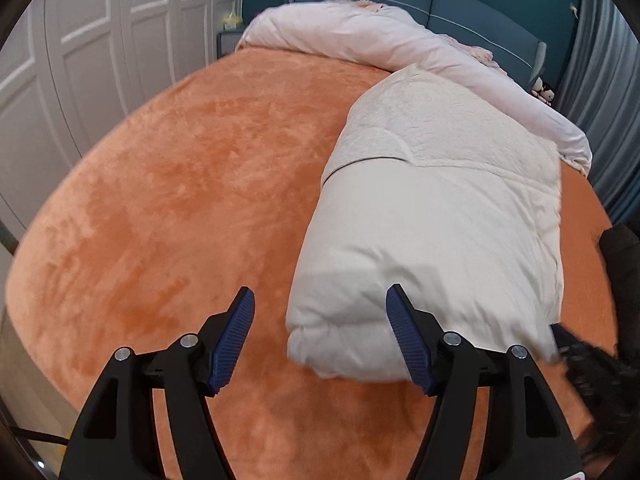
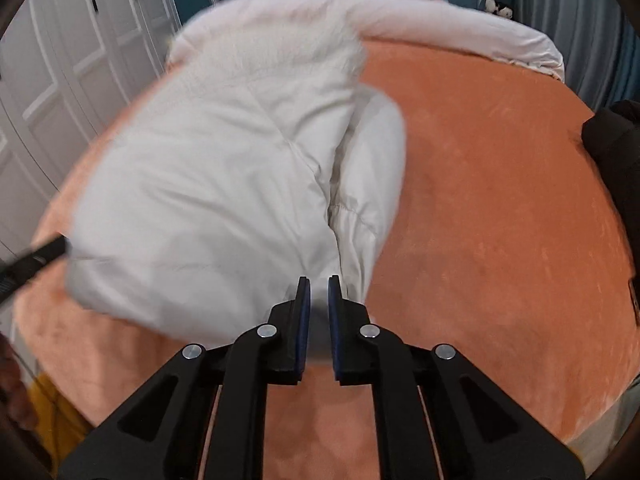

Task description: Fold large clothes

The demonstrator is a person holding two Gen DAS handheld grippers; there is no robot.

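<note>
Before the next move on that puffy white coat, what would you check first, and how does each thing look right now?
1. Right gripper has hold of the white coat: ok, its fingers are nearly closed on the near hem.
2. Left gripper is free to take a new grip: ok, it is wide open with nothing pinched, at the coat's near end.
3. Coat lies fully on the orange bed cover: ok.
4. Sleeve is tucked in: cannot tell, a padded part lies along the coat's right side and the view is blurred.
5. Room to fold toward the pink duvet: cannot tell, the coat's far end lies close to it.
</note>
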